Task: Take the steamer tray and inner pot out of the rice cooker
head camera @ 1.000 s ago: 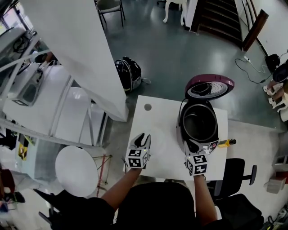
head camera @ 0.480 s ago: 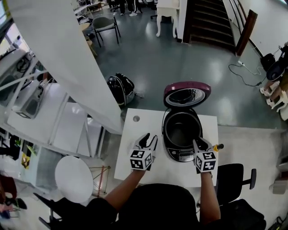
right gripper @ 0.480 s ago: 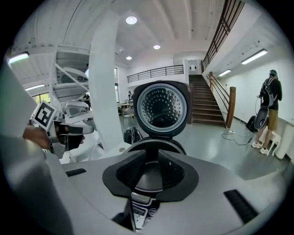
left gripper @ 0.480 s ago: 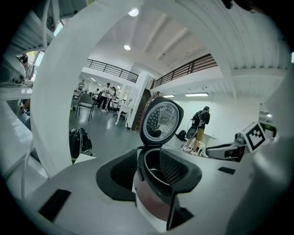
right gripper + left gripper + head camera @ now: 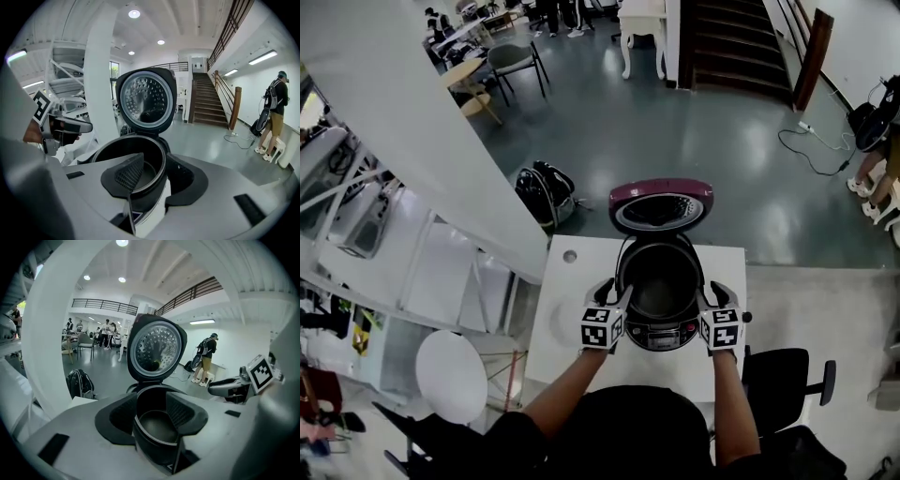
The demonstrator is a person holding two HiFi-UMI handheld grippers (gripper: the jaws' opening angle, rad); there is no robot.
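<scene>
The dark round metal inner pot [image 5: 660, 284] sits inside the open, maroon-lidded rice cooker [image 5: 662, 335]. The left gripper [image 5: 615, 294] and the right gripper [image 5: 709, 294] flank the cooker. Their jaws have just been opening and stand released, with the cooker's rim between them ungripped.

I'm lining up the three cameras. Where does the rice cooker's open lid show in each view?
Head view: lid just above centre, tipped back on the far side of the table.
Left gripper view: lid at upper centre, standing upright.
Right gripper view: lid at upper centre, slightly left.
Shared landmark: the dark pot right below the lid in all three.
</scene>
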